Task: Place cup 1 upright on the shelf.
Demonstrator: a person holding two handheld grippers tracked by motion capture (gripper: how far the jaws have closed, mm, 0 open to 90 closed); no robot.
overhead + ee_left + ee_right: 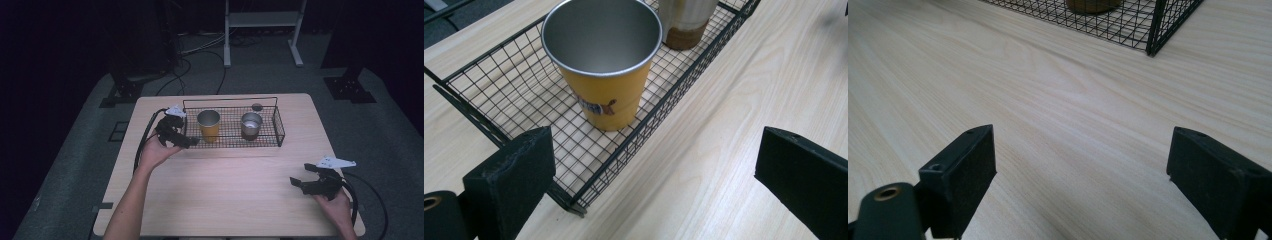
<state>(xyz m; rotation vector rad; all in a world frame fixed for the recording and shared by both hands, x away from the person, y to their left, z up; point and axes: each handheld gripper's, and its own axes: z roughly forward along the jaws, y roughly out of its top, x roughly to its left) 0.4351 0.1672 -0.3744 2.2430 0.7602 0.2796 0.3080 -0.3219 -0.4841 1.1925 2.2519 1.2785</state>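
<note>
At 10 o'clock on the table, the left gripper [187, 142] gapes empty beside the wire basket [499, 95], lined up on the yellow cup [605, 60] inside; the right gripper [299, 184] waits open and empty at 4 o'clock.

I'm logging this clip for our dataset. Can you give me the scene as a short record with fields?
surface: wooden table
container: black wire basket, at the table's far side
contents: yellow cup and silver cup, both upright, apart
left claw: open, empty, at the basket's near left corner, facing the yellow cup
right claw: open, empty, over bare table near the right edge
</note>
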